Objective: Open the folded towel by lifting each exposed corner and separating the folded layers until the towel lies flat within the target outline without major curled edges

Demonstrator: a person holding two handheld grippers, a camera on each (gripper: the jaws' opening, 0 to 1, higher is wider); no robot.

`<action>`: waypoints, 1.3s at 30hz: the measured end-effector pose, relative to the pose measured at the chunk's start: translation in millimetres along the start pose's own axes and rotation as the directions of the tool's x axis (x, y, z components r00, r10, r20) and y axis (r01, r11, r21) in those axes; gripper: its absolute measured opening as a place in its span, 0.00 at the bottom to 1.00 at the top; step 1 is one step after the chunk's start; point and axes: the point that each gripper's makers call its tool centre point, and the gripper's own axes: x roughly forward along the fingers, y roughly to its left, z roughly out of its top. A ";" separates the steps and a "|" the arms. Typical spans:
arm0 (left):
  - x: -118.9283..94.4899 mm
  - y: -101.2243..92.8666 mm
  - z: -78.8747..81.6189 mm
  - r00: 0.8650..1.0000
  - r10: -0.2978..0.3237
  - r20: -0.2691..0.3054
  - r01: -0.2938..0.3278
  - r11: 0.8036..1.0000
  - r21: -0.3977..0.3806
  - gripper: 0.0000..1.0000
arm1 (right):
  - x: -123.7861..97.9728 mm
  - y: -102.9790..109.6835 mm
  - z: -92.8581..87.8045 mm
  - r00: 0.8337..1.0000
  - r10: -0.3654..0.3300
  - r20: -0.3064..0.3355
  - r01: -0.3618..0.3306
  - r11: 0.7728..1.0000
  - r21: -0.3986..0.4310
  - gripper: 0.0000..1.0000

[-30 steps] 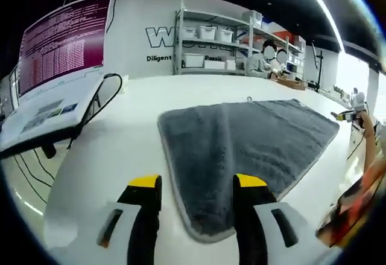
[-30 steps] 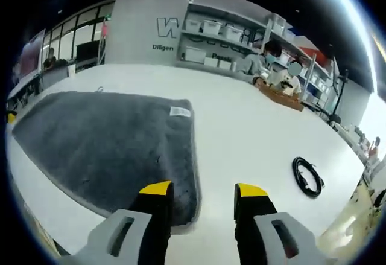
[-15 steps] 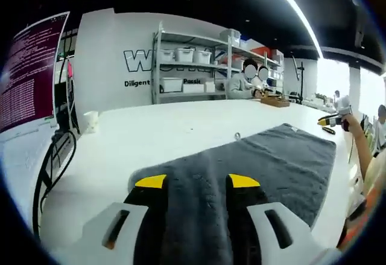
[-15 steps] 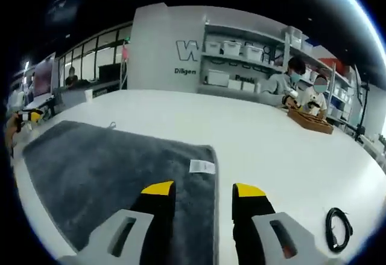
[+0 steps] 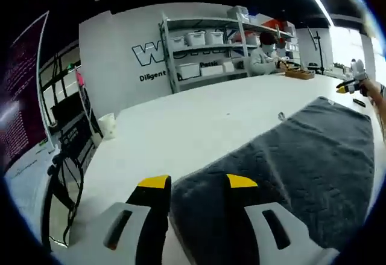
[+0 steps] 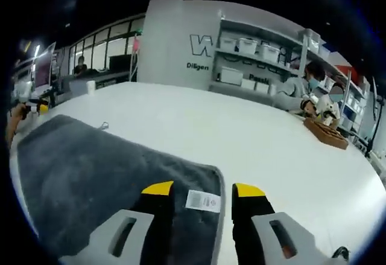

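White table (image 5: 181, 126) carries the grey towel (image 5: 301, 162); both grippers, left (image 5: 198, 183) and right (image 6: 197, 189), straddle near corners, fingers wide. Pinching every layer together could leave folds unseparated.

- The towel (image 5: 301, 156) is dark grey and plush, with a thin paler hem along its edges.
- It lies spread on the white table, its surface mostly smooth with faint creases.
- A small hanging loop (image 6: 104, 125) sticks out from its far edge.
- A white care label (image 6: 202, 200) lies on top near one corner.
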 end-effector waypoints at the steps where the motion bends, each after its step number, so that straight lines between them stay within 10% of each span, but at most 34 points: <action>1: 6.2 -0.6 -1.0 1.000 -0.006 -0.004 0.006 1.000 0.008 0.34 | 5.3 -3.4 -0.2 1.000 -0.007 -0.006 0.007 1.000 -0.007 0.32; 10: 29.0 24.0 -19.1 0.996 0.054 -0.071 -0.053 0.998 0.019 0.29 | 40.3 -24.7 -19.0 0.997 -0.019 -0.071 0.021 0.999 0.030 0.31; 22: 50.3 24.8 -42.6 0.993 -0.035 -0.116 0.024 0.995 -0.094 0.20 | 68.3 -25.3 -25.8 0.996 0.019 -0.093 -0.012 0.997 0.074 0.17; 39: 56.4 21.6 -42.3 0.994 -0.040 -0.100 0.037 0.999 -0.039 0.04 | 88.4 -24.4 -40.7 0.988 0.023 -0.154 -0.017 0.999 0.041 0.00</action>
